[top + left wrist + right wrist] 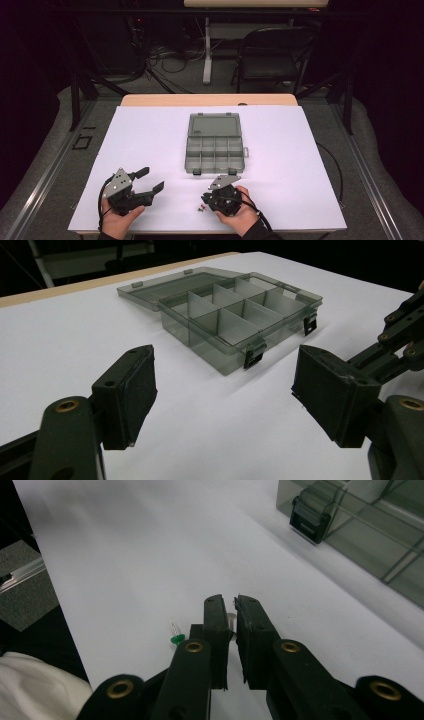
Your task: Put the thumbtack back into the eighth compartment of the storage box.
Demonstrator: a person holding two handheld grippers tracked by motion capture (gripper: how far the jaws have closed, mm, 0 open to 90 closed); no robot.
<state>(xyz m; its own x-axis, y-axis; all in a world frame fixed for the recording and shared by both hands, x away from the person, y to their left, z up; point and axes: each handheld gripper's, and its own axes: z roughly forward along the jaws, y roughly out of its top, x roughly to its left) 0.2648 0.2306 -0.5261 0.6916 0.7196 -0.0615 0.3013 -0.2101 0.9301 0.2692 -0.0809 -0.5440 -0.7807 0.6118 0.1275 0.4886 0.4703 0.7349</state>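
Note:
A smoky clear compartment box [214, 150] lies open at the table's middle, lid folded back, its compartments empty; it is also seen ahead in the left gripper view [240, 315]. My left gripper [150, 180] [222, 365] is open near the front left, with nothing between its jaws. My right gripper [205, 199] [230, 600] sits near the front edge, pointing left, its jaws closed on a small pale pin [231, 617]. A green pushpin [175, 638] [199, 210] lies on the table just beside its tips, and a red speck [204, 205] shows there too.
White sheet [150, 135] covers the table. The box's corner and black latch [310, 517] lie right of the right gripper. A black folding chair [272, 55] and cables stand beyond the far edge. The table's front edge is close to both hands.

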